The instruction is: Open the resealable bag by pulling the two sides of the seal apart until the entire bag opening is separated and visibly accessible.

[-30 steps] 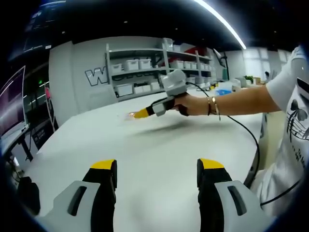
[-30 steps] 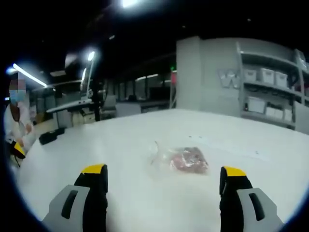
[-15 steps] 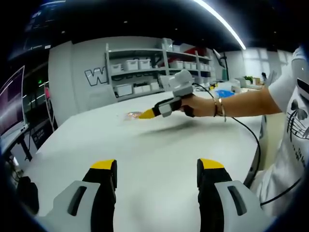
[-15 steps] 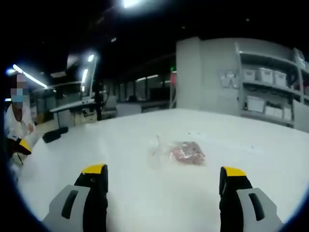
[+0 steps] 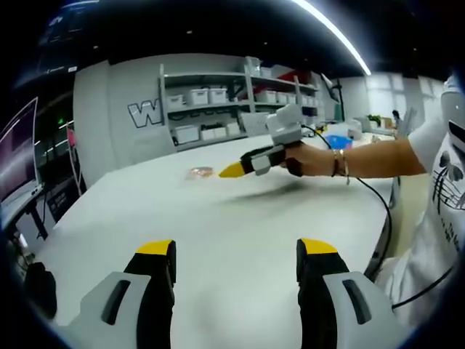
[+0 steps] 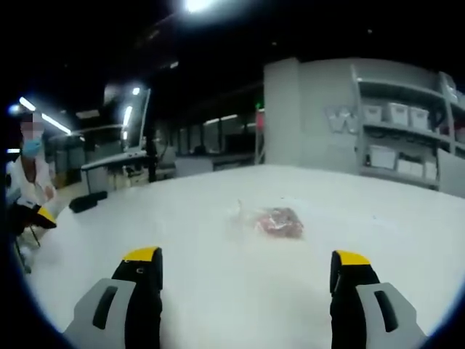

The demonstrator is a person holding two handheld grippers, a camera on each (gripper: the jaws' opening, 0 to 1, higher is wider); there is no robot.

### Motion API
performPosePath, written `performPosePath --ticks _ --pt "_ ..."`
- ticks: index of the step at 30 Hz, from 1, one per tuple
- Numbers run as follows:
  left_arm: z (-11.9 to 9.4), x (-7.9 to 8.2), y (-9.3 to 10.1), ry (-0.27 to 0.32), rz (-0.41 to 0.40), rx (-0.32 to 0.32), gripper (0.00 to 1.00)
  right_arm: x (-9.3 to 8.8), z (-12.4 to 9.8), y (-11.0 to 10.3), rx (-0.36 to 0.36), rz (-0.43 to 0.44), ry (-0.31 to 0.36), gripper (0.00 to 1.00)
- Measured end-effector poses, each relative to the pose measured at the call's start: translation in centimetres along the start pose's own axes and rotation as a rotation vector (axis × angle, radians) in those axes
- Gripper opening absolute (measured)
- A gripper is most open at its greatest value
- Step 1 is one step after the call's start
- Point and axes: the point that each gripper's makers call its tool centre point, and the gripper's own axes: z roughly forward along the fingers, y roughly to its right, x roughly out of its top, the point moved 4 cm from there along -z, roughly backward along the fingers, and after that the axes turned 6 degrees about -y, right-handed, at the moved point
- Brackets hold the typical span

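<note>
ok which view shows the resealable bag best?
Right gripper view: the resealable bag lies on the white table ahead of the open jaws, pinkish contents visible. Left gripper view shows it only as a small far blur.

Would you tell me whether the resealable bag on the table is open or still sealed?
Cannot tell. The bag lies flat on the white table, untouched, with reddish contents inside, but its seal is too small and blurred to read.

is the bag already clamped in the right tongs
No, in the right gripper view the bag lies on the white table ahead of the open right tongs, untouched.
</note>
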Motion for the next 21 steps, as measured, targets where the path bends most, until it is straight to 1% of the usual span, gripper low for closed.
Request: performPosePath --ticks 3,6,21 --pt "0.0 -0.1 0.1 0.000 -0.015 -0.008 0.67 -0.2 -0.5 -0.2 0.001 0.001 0.007 0.97" --pt "-0.1 -0.3 0.1 -0.012 -0.021 -0.002 0.67 -0.6 -0.9 -0.3 0.003 0.001 0.007 0.97" --pt "0.6 -0.8 -0.2 -0.039 -0.069 0.010 0.66 -1.4 -2.6 0.5 -0.012 0.022 0.017 0.97"
